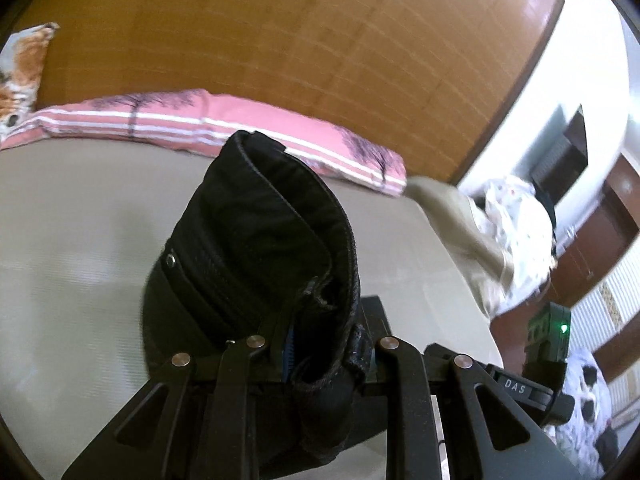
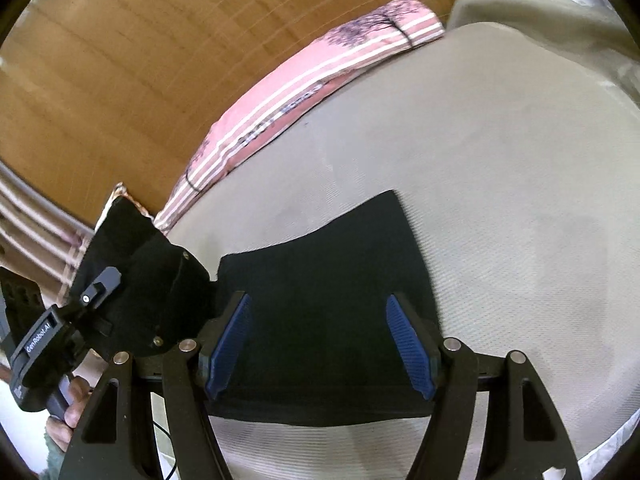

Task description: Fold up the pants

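The black pants (image 1: 256, 232) rise as a bunched waistband with a snap and zipper between the fingers of my left gripper (image 1: 320, 344), which is shut on that fabric. In the right wrist view the same lifted part (image 2: 160, 272) hangs at the left, in front of the left gripper's body (image 2: 40, 344) and the hand (image 2: 68, 408) that holds it. The rest of the pants (image 2: 328, 272) lies flat on the beige bed sheet (image 2: 520, 200). My right gripper (image 2: 320, 344) hovers over that flat part, its blue pads (image 2: 228, 344) wide apart and open.
A pink striped pillow (image 1: 180, 120) (image 2: 288, 92) lies along the far edge of the bed, against a brown bamboo mat (image 1: 280, 40). Beige and white clothes (image 1: 500, 220) are piled at the bed's right corner. Another patterned pillow (image 1: 24, 64) shows at the far left.
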The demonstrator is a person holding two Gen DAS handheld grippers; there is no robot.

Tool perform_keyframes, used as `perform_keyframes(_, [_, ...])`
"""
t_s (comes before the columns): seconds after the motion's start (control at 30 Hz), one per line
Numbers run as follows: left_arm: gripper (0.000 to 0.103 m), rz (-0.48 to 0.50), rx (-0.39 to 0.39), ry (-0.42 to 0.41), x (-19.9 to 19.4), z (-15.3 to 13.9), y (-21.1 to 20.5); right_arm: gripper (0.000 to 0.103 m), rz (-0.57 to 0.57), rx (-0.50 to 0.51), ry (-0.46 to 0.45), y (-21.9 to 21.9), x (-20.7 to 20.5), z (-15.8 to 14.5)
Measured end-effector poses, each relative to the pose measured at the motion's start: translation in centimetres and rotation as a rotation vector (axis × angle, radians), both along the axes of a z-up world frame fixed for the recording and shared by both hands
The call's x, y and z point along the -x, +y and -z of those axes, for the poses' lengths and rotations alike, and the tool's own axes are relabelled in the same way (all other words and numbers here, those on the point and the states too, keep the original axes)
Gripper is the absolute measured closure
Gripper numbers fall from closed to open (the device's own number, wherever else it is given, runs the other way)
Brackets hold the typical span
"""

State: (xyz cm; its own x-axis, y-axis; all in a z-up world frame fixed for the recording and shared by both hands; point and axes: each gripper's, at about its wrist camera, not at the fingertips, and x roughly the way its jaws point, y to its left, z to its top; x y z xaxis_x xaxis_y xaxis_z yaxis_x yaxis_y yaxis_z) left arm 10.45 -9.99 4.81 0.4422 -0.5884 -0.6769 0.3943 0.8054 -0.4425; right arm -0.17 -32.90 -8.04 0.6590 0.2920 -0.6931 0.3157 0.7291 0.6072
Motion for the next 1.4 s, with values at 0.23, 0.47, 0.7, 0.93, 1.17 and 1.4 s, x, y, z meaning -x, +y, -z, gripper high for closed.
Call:
perform_keyframes(0.23, [0.081, 0.156, -0.043, 0.053, 0.9, 3.6, -5.6, 0.035, 0.053, -0.041, 0.025, -2.7, 1.2, 1.5])
perform_keyframes(0.47, [0.081, 0.248, -0.097, 0.059, 2.4, 6.6, -9.0, 0.034, 0.061, -0.062, 0.043, -3.5, 1.2, 2.8])
perform_keyframes(0.7, [0.079, 0.276, -0.202, 0.073, 3.1, 9.5, -10.7, 0.034, 0.033, -0.075, 0.052, -3.3, 0.8, 3.3])
perform_keyframes(0.93, [0.063, 0.382, -0.135, 0.074, 5.4, 7.0, -10.0, 0.034, -0.017, -0.082, 0.054, -3.2, -0.3, 3.7])
perform_keyframes(1.17, [0.050, 0.314, -0.165, -0.033, 5.5, 4.5, -5.4, 0.034, -0.097, -0.115, 0.057, -2.5, -2.1, 4.4])
perform_keyframes(1.4, [0.050, 0.066, -0.305, 0.003, 2.5, 7.8, 0.8, 0.036, -0.187, -0.112, 0.040, -0.7, -6.1, 5.0])
